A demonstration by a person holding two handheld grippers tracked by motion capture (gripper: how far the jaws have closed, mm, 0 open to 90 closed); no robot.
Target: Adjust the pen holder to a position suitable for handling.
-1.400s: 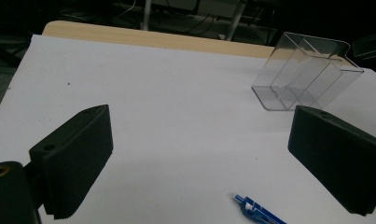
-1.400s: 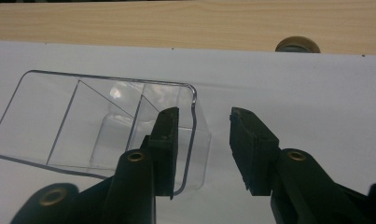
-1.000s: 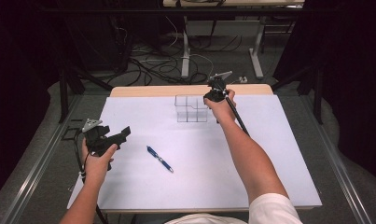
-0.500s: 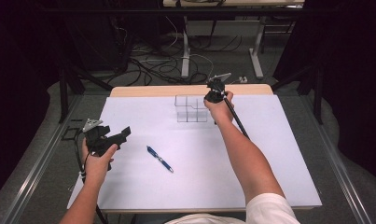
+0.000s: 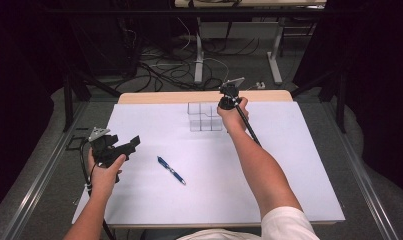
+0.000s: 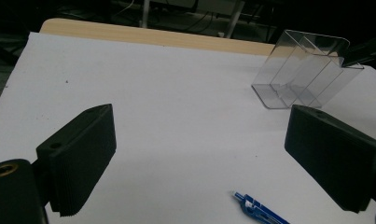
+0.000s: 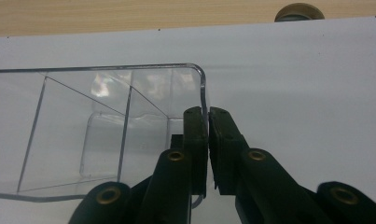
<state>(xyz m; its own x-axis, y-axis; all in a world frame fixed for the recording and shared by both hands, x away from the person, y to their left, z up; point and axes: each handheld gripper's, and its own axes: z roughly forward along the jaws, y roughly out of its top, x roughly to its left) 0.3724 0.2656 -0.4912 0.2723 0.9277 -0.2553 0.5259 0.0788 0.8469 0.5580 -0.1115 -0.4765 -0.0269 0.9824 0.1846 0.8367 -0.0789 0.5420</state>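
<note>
Your clear organizer stands at the table's far edge, its 2 visible compartments empty. Your right gripper has just been closing and pinches 1 thin side wall; lift crookedly and it could slip. Left gripper hangs wide above the pen.

You've a clear, glossy plastic organiser on a matt white sheet over a pale wood-grain tabletop — your gripper pads look matt black and finely ribbed, the pen shiny blue plastic.
</note>
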